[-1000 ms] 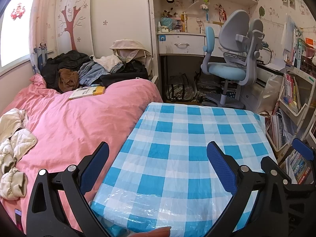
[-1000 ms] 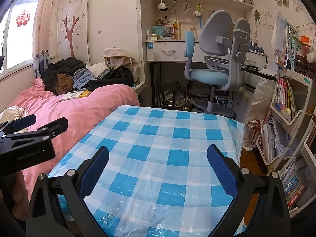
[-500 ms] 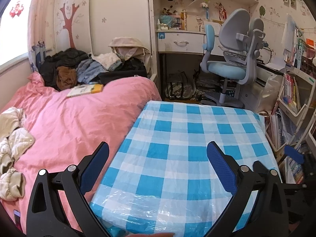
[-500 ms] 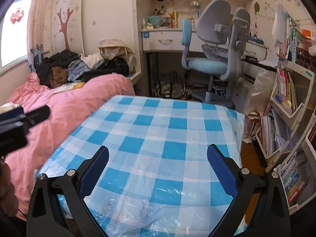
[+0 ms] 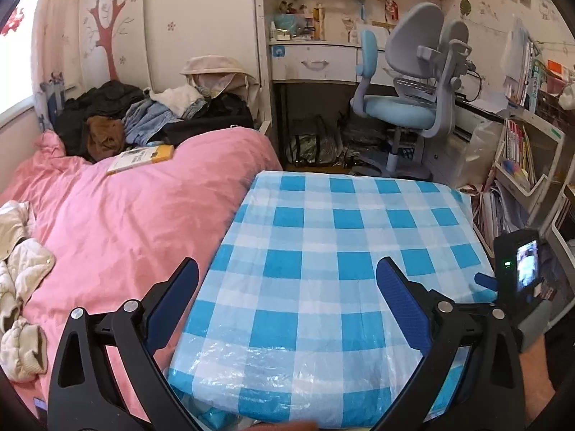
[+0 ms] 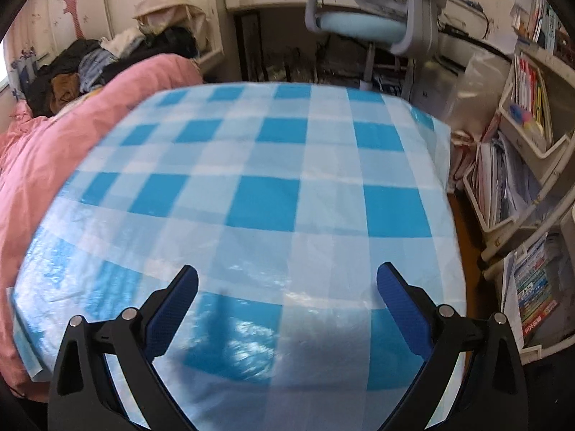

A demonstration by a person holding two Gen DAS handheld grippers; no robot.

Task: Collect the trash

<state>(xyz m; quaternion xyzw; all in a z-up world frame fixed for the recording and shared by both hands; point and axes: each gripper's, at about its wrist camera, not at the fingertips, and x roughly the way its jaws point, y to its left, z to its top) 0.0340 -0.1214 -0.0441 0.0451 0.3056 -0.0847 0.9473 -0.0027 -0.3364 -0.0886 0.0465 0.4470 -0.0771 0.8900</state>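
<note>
No trash shows on the blue-and-white checked plastic tablecloth (image 6: 287,165) or pink duvet (image 5: 118,215). Your left gripper (image 5: 287,305) and right gripper (image 6: 287,305) gape empty; scan slowly before committing either.

Your right wrist view is smeared: the checked cloth (image 6: 266,165) over the surface blurs toward its near edge, and the book spines (image 6: 535,287) at the right cannot be read. In the left wrist view the right gripper (image 5: 485,282) shows only as one blue tip beside its camera body, so you cannot tell how its jaws stand. The book (image 5: 140,158) on the bed has a cover too small to read.
</note>
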